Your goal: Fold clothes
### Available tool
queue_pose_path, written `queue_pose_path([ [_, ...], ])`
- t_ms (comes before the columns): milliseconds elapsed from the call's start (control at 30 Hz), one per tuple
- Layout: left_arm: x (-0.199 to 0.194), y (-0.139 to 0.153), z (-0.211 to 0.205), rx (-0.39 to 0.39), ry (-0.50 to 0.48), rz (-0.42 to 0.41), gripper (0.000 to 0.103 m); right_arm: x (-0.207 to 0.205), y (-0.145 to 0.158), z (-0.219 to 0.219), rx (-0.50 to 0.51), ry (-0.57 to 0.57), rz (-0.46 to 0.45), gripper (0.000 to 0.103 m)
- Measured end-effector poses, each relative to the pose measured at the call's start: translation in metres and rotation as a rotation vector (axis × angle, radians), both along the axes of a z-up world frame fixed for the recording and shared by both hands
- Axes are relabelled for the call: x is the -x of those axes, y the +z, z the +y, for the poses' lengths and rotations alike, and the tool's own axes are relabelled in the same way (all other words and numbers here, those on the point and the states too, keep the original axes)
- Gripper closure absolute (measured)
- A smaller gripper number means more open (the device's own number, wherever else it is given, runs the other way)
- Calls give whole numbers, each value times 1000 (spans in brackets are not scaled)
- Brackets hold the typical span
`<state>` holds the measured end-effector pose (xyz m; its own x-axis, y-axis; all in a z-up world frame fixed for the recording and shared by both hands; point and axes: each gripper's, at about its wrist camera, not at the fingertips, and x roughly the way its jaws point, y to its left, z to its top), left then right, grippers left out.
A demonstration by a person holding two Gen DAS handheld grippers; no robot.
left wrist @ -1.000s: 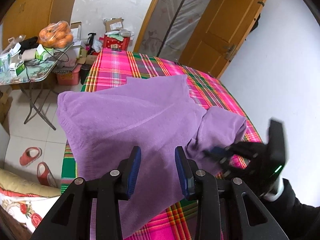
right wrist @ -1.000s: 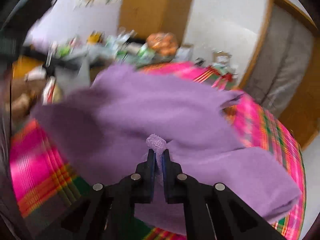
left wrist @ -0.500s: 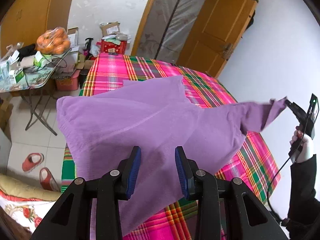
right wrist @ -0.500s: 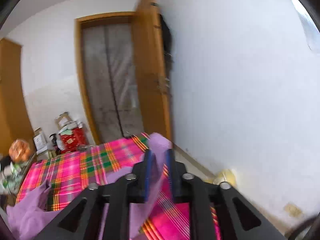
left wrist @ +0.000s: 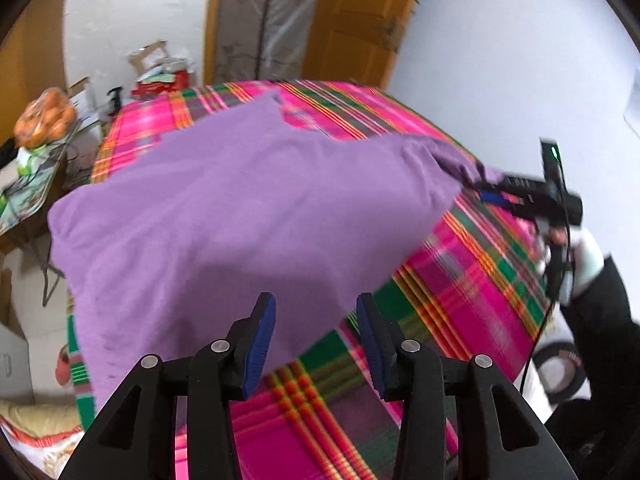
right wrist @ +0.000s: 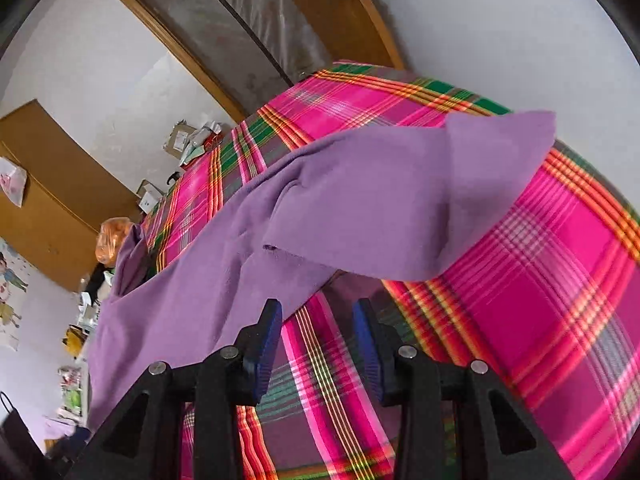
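Observation:
A purple garment (left wrist: pixel 240 208) lies spread over the pink and green plaid bed (left wrist: pixel 460 300). My left gripper (left wrist: pixel 316 340) hovers over its near hem. Its jaws are opening, and the cloth shows below them with neither pad pressing on it. One sleeve (right wrist: pixel 460 200) stretches out to the bed's right side. My right gripper (right wrist: pixel 318 336) is just short of that sleeve, jaws opening, with only plaid sheet between the pads. In the left wrist view the right gripper (left wrist: pixel 486 196) sits at the sleeve's tip, held by a gloved hand (left wrist: pixel 580 256).
A folding table (left wrist: pixel 24 196) with a bag of oranges (left wrist: pixel 44 124) stands left of the bed. Boxes (left wrist: pixel 160 72) are piled at the bed's far end by a wooden door (left wrist: pixel 360 20). A white wall runs along the right. A red slipper (left wrist: pixel 64 364) lies on the floor.
The right gripper has let go of the sleeve, rolled and dropped toward the bed. The sleeve has fallen flat on the right side. The left gripper moved closer over the hem and its jaws widened.

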<state>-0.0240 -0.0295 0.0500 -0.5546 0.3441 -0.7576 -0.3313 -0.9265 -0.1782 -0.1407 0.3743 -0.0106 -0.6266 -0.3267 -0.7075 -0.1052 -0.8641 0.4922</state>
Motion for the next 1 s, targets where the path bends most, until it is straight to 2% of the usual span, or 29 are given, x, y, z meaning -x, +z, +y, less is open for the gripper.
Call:
queue_pose_path([
  [167,-5,-15,21,33,-39,-24,59,8,-4,1,-18,3,26,59],
  [267,-6,-19,26,28,-40,-39,59,9,-4,-13,-44,52,43,58],
  [400,-6,-25,28,64,-27,-37,58,5,-3,-39,-95,140,74,58],
  [567,2,-39,43,173,-77,-58,58,18,3,-34,-146,91,107,58],
  [667,5,-47,58,262,-146,-47,58,28,7,-28,-153,73,123,58],
  [833,7,-52,81,393,-240,22,58,39,10,-10,-106,25,138,58],
  [1000,14,-51,81,383,-222,9,57,37,12,0,-20,-1,146,58],
])
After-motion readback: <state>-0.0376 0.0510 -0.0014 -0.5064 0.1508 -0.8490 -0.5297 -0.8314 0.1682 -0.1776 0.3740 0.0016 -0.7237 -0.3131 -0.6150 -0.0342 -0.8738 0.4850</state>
